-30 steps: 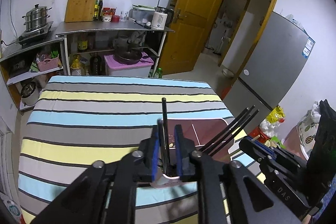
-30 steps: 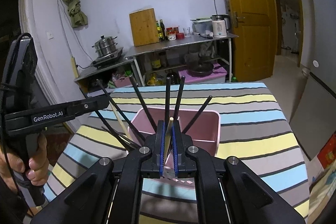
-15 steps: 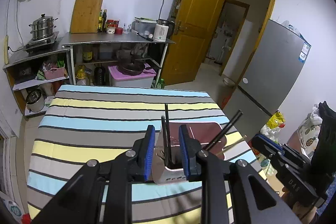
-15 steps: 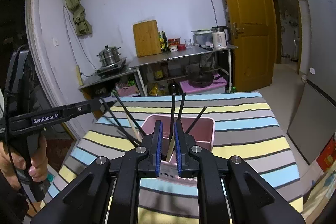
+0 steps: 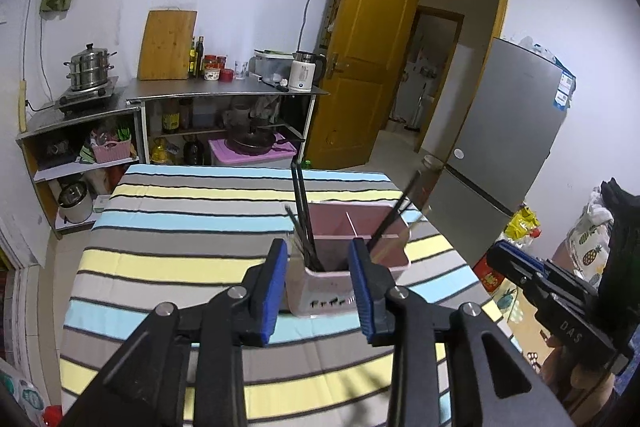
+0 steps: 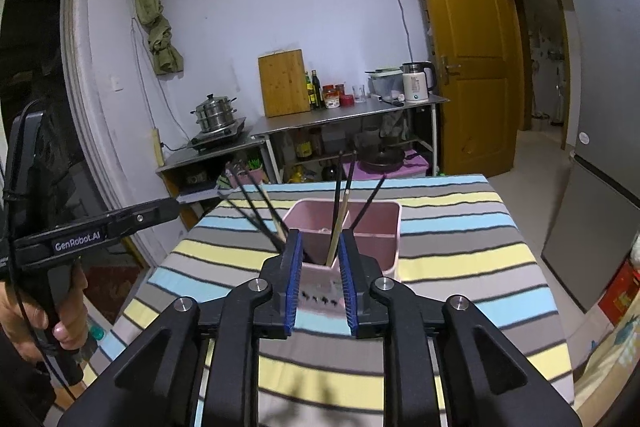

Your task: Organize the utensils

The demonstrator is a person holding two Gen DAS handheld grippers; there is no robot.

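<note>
Chopsticks [image 5: 301,215], black, standing tilted in pink holder [image 5: 352,259] on striped surface [image 5: 180,247]. Holder split by inner wall into compartments. Several black sticks bunched in near-left compartment; more black sticks [image 5: 394,215] leaning out over right rim, beside one pale wooden stick [image 5: 414,223].

Left hand-held gripper [image 5: 318,285]: spread wide, blue pads either side of holder's near corner, gripping nothing, apart from sticks.

Right hand-held gripper [image 6: 318,285]: parted, holding nothing. Pale wooden chopstick [image 6: 338,227] standing free in holder [image 6: 380,239] between blue pads, not touching either as far as visible. Black sticks [image 6: 256,211] fanning out to left, others [image 6: 344,183] rising near middle.

Left unit's black body [image 6: 92,231] seen from right view, held in bare hand [image 6: 48,311]. Kitchen shelves [image 5: 224,95] and wooden door [image 5: 360,59] behind.
</note>
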